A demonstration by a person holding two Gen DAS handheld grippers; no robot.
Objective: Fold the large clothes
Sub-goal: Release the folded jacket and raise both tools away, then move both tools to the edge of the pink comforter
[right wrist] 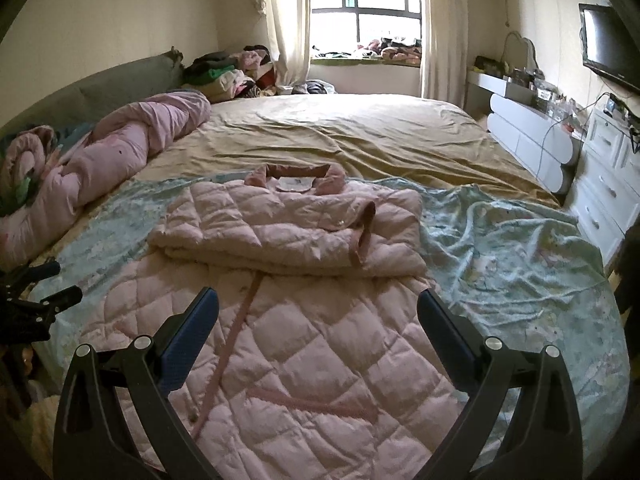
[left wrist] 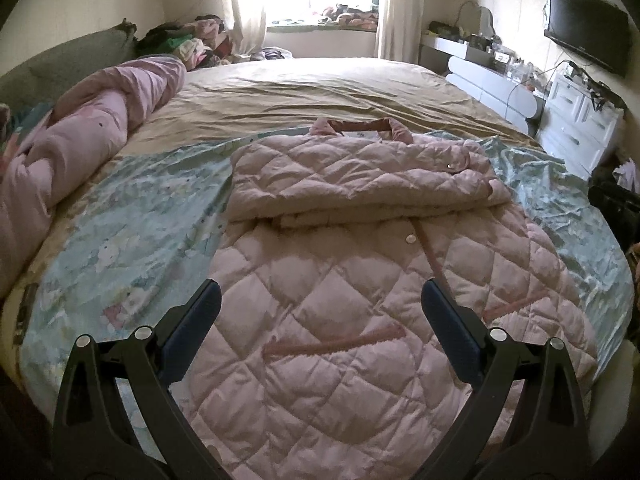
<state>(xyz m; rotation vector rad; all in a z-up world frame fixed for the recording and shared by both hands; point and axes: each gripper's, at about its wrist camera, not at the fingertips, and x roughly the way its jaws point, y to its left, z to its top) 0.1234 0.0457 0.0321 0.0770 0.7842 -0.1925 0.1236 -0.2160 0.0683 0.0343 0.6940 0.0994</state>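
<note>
- Pink quilted padded coat [left wrist: 340,308] lies front-up on the pale blue-green printed sheet [left wrist: 120,232], near end of the bed w/ tan cover [left wrist: 312,84].
- Sleeves already folded across the chest as a thick band [right wrist: 288,232]; hem half is closest to the cameras.
- Long axis runs away from the cameras; darker pink collar [right wrist: 296,176] points toward the window [right wrist: 376,12].
- Left gripper [left wrist: 320,300] spread wide, holds nothing, above lower coat; right gripper [right wrist: 318,308] same.
- Handling, my guess: soft, puffy, light-ish but bulky, springs back; shell prob slippery.
- Grab both hem corners, pinch deep through padding.
</note>
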